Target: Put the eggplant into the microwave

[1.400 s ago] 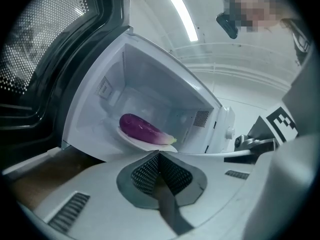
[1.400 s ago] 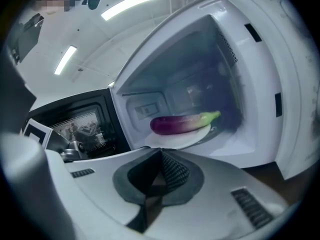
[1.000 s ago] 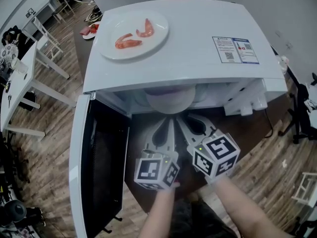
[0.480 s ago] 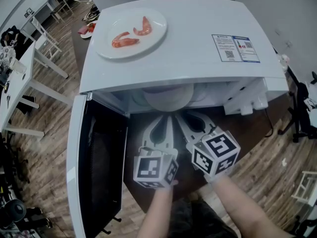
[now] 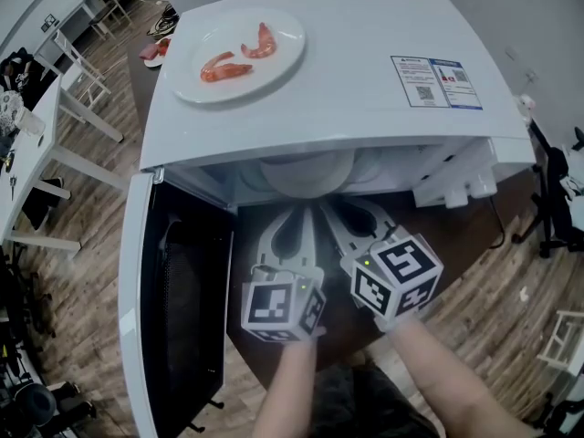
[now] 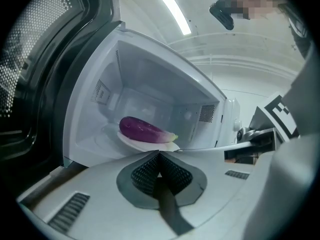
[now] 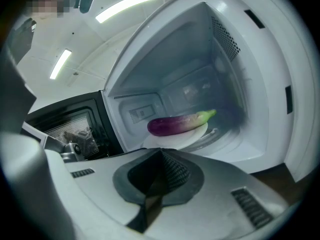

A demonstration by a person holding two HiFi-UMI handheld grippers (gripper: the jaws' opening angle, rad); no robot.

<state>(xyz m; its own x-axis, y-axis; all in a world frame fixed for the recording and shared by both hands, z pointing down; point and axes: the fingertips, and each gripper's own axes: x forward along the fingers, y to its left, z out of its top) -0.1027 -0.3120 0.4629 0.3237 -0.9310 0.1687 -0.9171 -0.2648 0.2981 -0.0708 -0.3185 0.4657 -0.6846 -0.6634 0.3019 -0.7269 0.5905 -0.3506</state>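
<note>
Below, brown table [image 5: 449, 245] over plank floor [image 5: 82, 272]

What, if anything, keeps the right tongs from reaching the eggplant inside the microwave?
Nothing visible, so probably yes: the door stands open and the eggplant lies straight ahead of the right tongs. Their jaws are shut, though.

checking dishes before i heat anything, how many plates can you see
2. One round white plate with orange shrimp sits on top of the white microwave; a second white plate holds the purple eggplant inside it. More may be hidden behind.
</note>
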